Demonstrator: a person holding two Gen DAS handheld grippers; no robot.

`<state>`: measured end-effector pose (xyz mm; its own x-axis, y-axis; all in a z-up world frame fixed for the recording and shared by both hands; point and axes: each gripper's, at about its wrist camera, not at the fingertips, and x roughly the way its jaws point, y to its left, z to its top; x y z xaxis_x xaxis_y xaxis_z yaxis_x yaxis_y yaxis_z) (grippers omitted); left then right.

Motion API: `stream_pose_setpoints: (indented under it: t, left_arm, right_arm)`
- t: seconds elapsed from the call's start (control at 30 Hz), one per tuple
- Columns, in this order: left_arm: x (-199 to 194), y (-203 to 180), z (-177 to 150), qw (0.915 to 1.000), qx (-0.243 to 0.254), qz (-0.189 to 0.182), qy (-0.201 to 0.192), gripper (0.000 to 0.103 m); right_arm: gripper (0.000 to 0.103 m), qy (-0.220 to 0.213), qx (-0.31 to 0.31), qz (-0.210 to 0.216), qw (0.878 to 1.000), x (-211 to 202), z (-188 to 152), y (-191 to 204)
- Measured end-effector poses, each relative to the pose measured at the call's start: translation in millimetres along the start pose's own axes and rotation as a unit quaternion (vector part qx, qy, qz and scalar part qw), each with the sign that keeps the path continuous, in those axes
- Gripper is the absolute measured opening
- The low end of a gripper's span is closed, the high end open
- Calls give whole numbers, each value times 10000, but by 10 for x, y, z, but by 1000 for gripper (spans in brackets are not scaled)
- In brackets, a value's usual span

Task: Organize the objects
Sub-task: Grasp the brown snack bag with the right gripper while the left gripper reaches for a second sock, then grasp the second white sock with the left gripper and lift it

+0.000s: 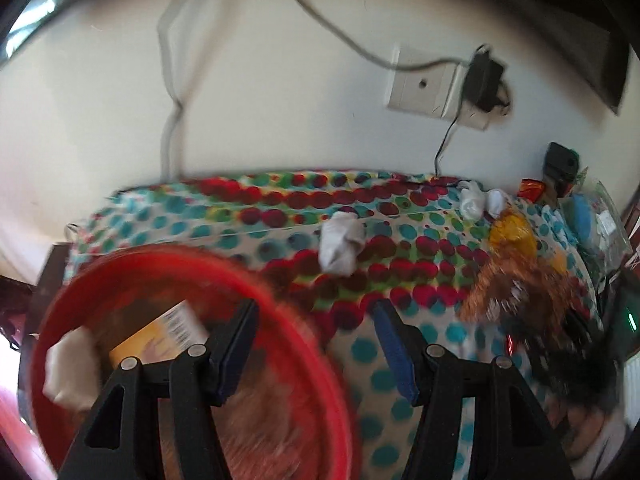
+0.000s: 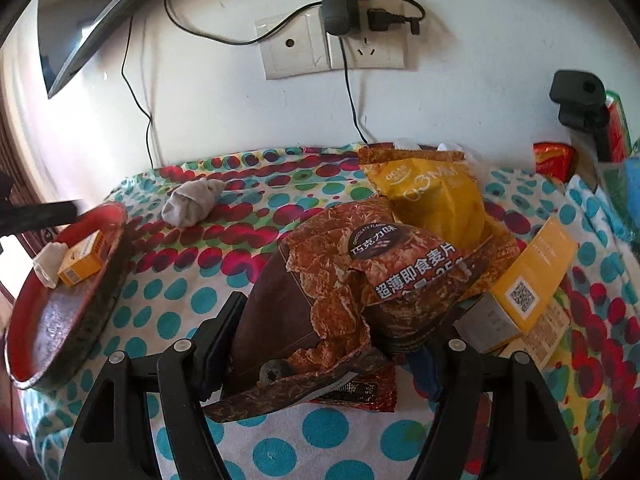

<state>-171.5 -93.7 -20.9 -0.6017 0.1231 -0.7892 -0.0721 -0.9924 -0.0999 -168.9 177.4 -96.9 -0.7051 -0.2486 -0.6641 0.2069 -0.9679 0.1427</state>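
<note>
Over on the left, the red tray already holds a small yellow box and a white wad, and the left gripper hangs above its rim, jaws wide with nothing in them. Moving right, the brown snack bag sits between the right gripper's part-spread jaws, long axis running away toward the wall, so I'd say the right hand carries it leftward to the tray.
</note>
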Motion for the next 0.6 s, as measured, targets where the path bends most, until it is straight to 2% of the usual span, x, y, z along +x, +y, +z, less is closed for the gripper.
stream_pose_setpoints:
  t: [0.13,0.27,0.37,0.53,0.6]
  left_arm:
    - [514,-126,310,9990,15,273,344,61]
    - [928,-219,427,9971,20,323,685,61]
    - [1090,-226,450,9965,4,401,730,61]
    - [1234,-231,491,9956,-129,151,913,61]
    - [1273,-241,516,9952,-203,79,956,61]
  right_arm:
    - [72,105,117,114,9998,39,-1,-37]
    - [72,161,248,176,9994,60,-11,-82]
    - [75,200,291,175,9992,74,-18,-93]
    - [81,299,266,159,9991,116,-24,-55]
    - [88,298,378,312,9984,122,-29,-76]
